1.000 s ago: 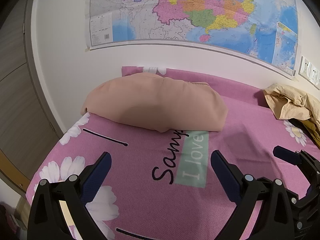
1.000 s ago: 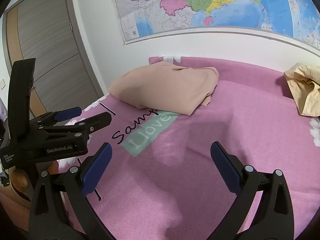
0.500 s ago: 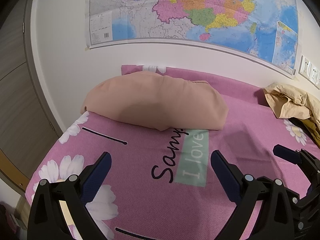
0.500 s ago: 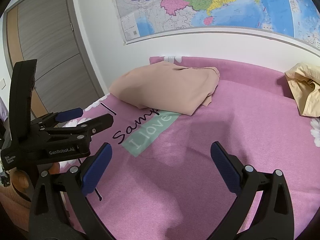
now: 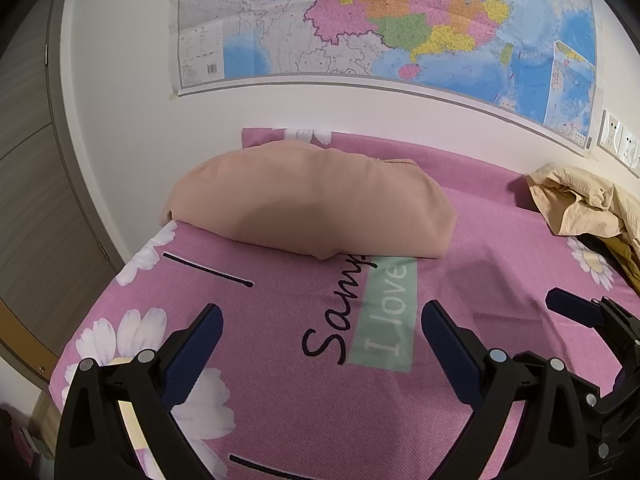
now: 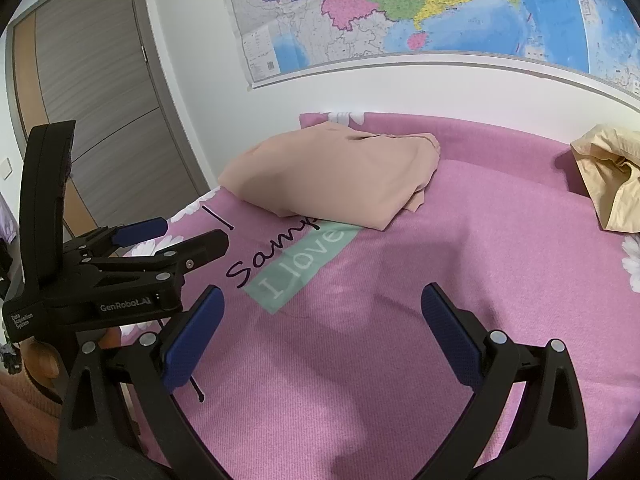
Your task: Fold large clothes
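From the left wrist view, the left tool [image 5: 320,344] hangs over the pink flower-printed bedsheet [image 5: 280,412] with its blue-padded fingers spread wide and nothing between them. The folded peach-coloured fabric garment [image 5: 312,208] lies well ahead, at the far left end of the bed near the white wall, clear of both tools. That piece looks finished, so the step in hand is probably to fetch the next one: the crumpled pale yellow garment [image 5: 576,204] heaped at the far right of the bed. To do it well, I would carry the tool across with its fingers apart, pinch a single edge or collar rather than a bunch of layers, and drag it to the open middle of the sheet.

From the right wrist view, the right tool [image 6: 320,340] is likewise spread and empty above the bedsheet, with the left tool just to its left. The peach garment shows as a thick, soft rectangular bundle, smooth on top, with loose layered edges at its right corner. The yellow garment sits rumpled at the far right edge, only partly in view.
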